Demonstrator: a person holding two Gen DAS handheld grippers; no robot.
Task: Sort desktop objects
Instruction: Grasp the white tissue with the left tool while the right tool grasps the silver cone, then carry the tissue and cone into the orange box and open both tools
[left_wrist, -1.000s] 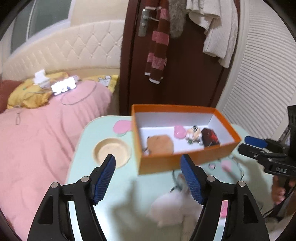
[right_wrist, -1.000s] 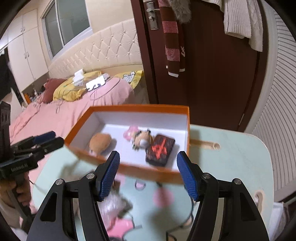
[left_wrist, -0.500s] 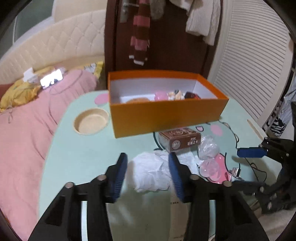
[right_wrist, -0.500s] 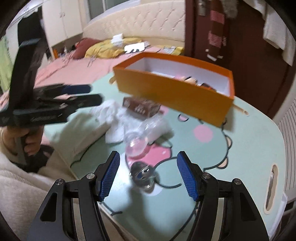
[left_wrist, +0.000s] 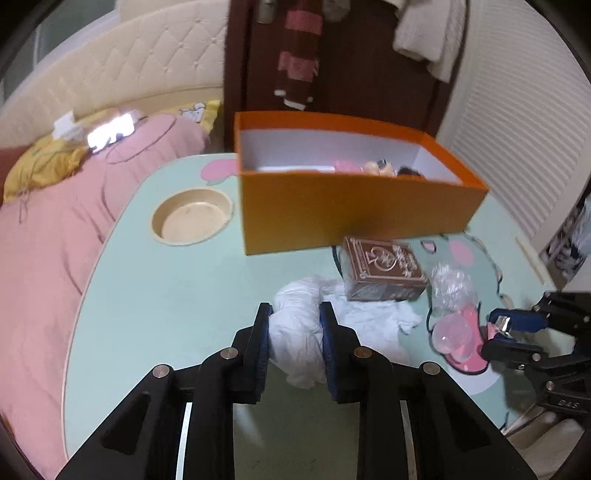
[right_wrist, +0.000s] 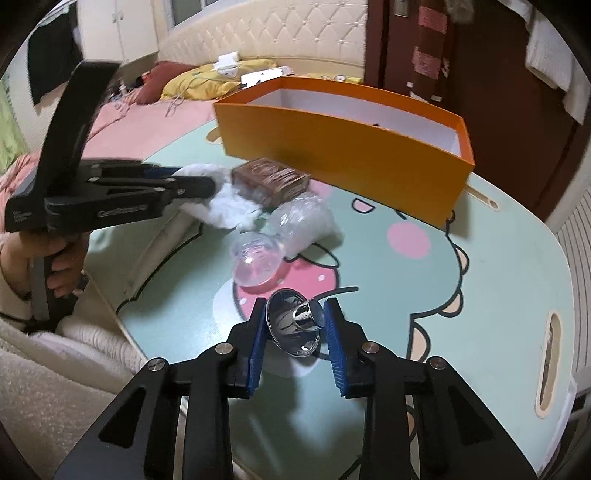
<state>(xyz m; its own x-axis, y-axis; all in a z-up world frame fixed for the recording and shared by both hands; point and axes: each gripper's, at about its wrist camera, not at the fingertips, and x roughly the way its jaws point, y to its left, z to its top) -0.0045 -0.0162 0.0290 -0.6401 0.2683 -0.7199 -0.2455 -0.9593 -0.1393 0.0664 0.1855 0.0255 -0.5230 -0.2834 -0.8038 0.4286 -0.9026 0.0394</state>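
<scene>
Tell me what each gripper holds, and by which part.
The left gripper has just closed on the white cloth, pinching a bunched fold. The right gripper has just closed on the shiny cone, across its sides.

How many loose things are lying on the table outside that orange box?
5: white cloth in left gripper, brown box, crinkled plastic bag, clear dome, shiny funnel in right gripper. Others may be hidden.

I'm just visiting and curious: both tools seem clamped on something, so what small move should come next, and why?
Probably lift both straight up a little. The left tool has just closed on the white crumpled tissue, the right tool on the shiny silver cone, and both things still lie low at the table. The orange box they likely go into has tall walls.
</scene>
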